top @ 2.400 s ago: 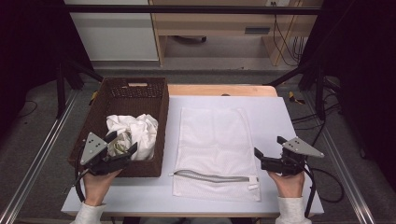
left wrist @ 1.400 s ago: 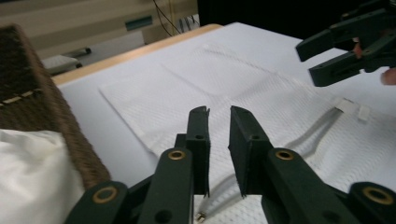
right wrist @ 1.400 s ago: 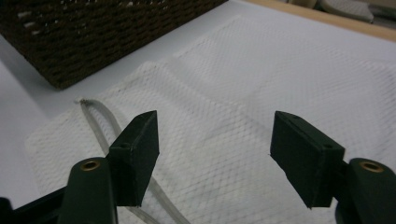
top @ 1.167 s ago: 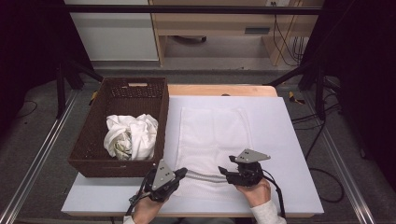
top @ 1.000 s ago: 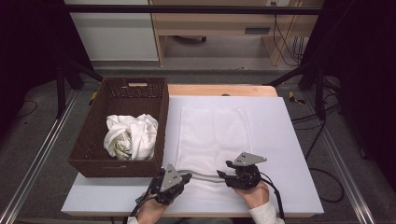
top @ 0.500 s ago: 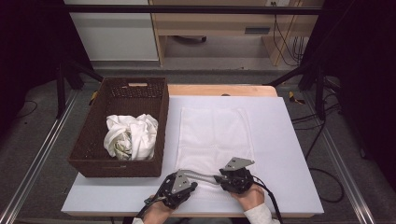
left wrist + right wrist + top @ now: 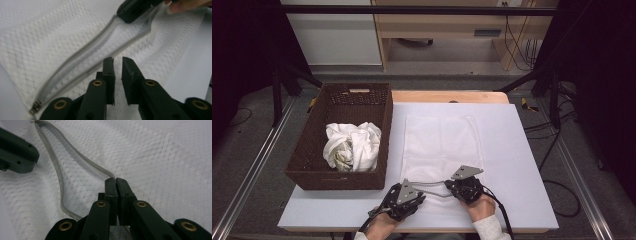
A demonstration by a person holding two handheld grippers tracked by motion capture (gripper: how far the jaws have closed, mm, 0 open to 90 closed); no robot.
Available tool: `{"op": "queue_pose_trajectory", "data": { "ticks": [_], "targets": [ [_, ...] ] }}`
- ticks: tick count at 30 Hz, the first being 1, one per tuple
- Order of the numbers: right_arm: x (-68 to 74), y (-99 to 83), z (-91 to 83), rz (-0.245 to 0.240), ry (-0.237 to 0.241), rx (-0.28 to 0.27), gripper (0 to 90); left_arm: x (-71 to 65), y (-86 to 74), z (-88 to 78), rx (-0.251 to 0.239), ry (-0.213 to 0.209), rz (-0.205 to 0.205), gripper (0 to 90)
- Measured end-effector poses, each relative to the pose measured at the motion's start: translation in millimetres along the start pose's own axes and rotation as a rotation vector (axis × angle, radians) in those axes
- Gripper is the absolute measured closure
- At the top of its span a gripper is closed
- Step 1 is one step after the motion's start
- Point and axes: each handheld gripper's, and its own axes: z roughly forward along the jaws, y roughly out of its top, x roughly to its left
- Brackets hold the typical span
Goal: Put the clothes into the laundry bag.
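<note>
A white mesh laundry bag [image 7: 442, 140] lies flat on the table, its grey zipper [image 7: 82, 57] gaping along the near edge. My right gripper [image 7: 115, 178] has just closed on the upper zipper edge [image 7: 82, 160] and is shut on it; from above it sits at the bag's front right [image 7: 452, 186]. My left gripper [image 7: 117, 58] has just been opening: its jaws stand slightly apart over the mesh with nothing between them, and from above it is at the front left [image 7: 414, 196]. The zipper pull [image 7: 35, 107] rests at the bag's near corner.
A dark wicker basket [image 7: 337, 180] stands on the table's left side with a crumpled white cloth [image 7: 352, 147] in it. The white table [image 7: 522, 165] has bare room right of the bag. A wooden strip [image 7: 447, 96] lines the far edge.
The left gripper came out of the basket and both grippers met at the bag's zipper, then drew toward the front edge. The right jaws shut on the zipper edge.
</note>
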Motion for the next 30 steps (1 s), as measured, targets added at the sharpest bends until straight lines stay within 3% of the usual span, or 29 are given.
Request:
{"op": "queue_pose_trajectory", "data": {
  "ticks": [2,3,4,6,10,11,13,17,19,21,24,26,28,30],
  "targets": [
    [-1.0,1.5,-0.9,0.0,0.0,0.003,88.6,1.5,8.7,-0.1,-0.009,0.049,0.044,70.4],
    [-1.0,1.5,-0.9,0.0,0.0,0.003,88.6,1.5,8.7,-0.1,-0.009,0.049,0.044,64.5],
    [-2.0,3.8,-4.8,-0.008,0.0,-0.015,88.6,5.2,19.5,3.4,-0.012,0.075,0.062,59.4],
    [-2.7,6.0,-9.3,-0.01,-0.003,-0.028,88.7,9.5,28.4,10.0,-0.022,0.1,0.074,54.1],
    [-5.3,9.8,-17.9,-0.013,-0.006,-0.085,88.9,15.3,37.9,28.7,0.006,0.11,0.093,52.6],
    [-5.3,9.8,-17.9,-0.013,-0.006,-0.085,88.9,15.3,37.9,28.7,0.006,0.11,0.093,53.8],
    [-8.1,13.7,-21.4,-0.006,-0.002,-0.112,88.8,20.8,38.3,37.3,0.019,0.096,0.042,61.4],
    [-7.7,17.1,-23.2,-0.01,-0.001,-0.125,88.7,26.9,37.3,35.8,-0.011,0.076,0.012,86.4],
    [-7.0,17.4,-22.4,-0.013,0.001,-0.119,84.6,28.5,38.1,31.3,-0.032,0.077,0.012,87.0],
    [-7.5,17.0,-21.8,0.001,-0.01,-0.088,68.8,29.3,39.5,27.6,-0.046,0.082,0.012,87.0],
    [-6.9,13.7,-22.8,0.016,-0.028,-0.08,58.4,29.3,41.6,22.0,-0.066,0.084,0.012,87.0],
    [-5.8,12.5,-22.1,0.011,-0.063,-0.069,57.4,29.0,42.3,18.7,-0.076,0.082,0.008,86.9],
    [-6.8,12.4,-20.3,0.017,-0.061,-0.06,57.5,28.9,42.5,18.0,-0.08,0.08,0.008,86.9],
    [-8.0,12.7,-17.1,0.026,-0.065,-0.048,66.0,28.3,42.3,17.5,-0.078,0.071,0.003,86.7]
  ]
}}
